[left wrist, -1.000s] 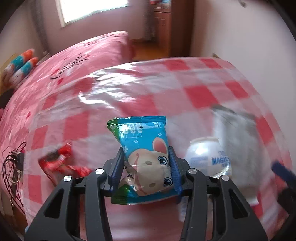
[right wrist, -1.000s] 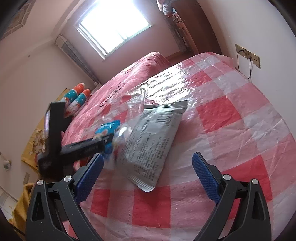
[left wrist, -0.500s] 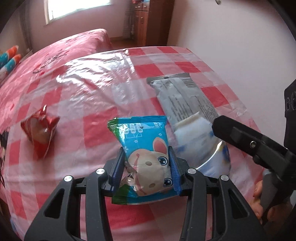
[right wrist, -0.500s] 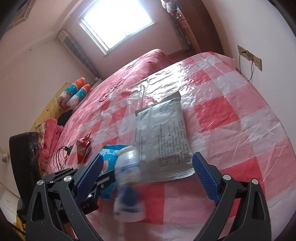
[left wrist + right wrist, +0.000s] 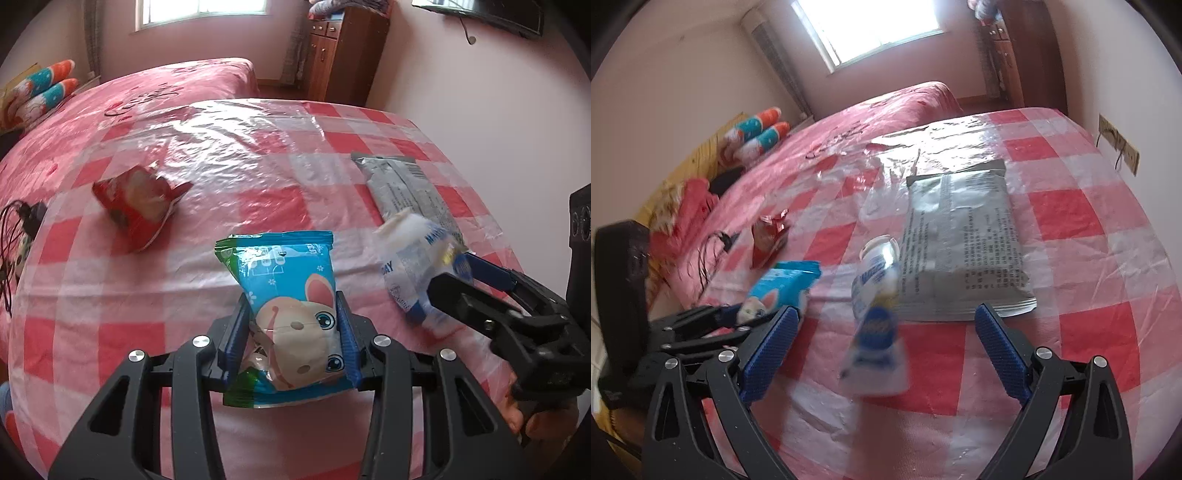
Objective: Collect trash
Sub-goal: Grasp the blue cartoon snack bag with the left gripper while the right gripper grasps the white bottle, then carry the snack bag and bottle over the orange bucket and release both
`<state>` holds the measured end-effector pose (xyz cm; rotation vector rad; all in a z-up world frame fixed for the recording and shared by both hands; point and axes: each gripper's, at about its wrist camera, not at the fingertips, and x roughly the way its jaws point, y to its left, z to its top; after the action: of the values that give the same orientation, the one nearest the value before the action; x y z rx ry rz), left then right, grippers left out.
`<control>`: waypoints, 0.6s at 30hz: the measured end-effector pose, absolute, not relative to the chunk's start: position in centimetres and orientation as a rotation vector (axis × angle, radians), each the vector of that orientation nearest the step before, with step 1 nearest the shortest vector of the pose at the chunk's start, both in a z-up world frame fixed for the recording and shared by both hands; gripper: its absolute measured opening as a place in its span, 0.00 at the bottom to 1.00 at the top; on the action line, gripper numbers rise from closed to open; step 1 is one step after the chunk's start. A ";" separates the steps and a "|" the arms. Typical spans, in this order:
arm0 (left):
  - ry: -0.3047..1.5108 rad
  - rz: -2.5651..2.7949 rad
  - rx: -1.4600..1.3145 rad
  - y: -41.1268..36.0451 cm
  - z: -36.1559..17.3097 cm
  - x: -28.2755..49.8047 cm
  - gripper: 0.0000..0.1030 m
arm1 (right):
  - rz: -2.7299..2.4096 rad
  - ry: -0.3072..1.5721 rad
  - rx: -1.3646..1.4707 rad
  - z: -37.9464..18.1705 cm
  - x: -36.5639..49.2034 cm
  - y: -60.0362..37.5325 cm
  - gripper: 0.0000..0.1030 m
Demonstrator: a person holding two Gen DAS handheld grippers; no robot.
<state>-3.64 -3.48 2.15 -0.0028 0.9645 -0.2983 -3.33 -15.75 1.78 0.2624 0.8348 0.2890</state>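
Note:
My left gripper (image 5: 291, 308) is shut on a blue snack packet (image 5: 280, 266) with a cartoon animal on it and holds it just above the red-checked tablecloth (image 5: 258, 206). The same packet (image 5: 783, 284) shows at the left of the right wrist view. My right gripper (image 5: 885, 314) is open, and a blurred white-and-blue plastic bottle (image 5: 873, 280) lies between its fingers without touching either pad. From the left wrist view the bottle (image 5: 413, 266) is to the right of the packet. A red snack packet (image 5: 136, 199) and a silver packet (image 5: 402, 188) also lie on the cloth.
A pink bed (image 5: 166, 85) runs behind the table, with a wooden cabinet (image 5: 340, 51) beyond it. Black cables (image 5: 14, 229) lie at the table's left edge. A wall socket (image 5: 1119, 147) is on the right wall. A person's hand (image 5: 532, 424) holds the right gripper.
The left gripper has carried the blue packet sideways, so the red packet now sits farther right in its view. The right gripper has swung over, and the bottle now lies between its fingers.

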 end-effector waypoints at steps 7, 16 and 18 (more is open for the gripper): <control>0.954 -0.281 -0.057 -1.2 2.1 -5.6 0.44 | 0.288 0.849 0.223 1.4 -3.3 -15.0 0.75; 0.948 -0.260 -0.121 1.6 2.1 -7.7 0.44 | 0.291 0.883 0.178 1.0 -3.1 -14.2 0.72; 0.947 -0.254 -0.133 2.3 2.1 -8.0 0.44 | 0.287 0.885 0.163 1.0 -3.1 -13.9 0.72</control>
<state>-8.05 2.27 2.09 -0.1329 0.9475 -0.2541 -3.06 -13.92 0.99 0.1626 0.8849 0.2874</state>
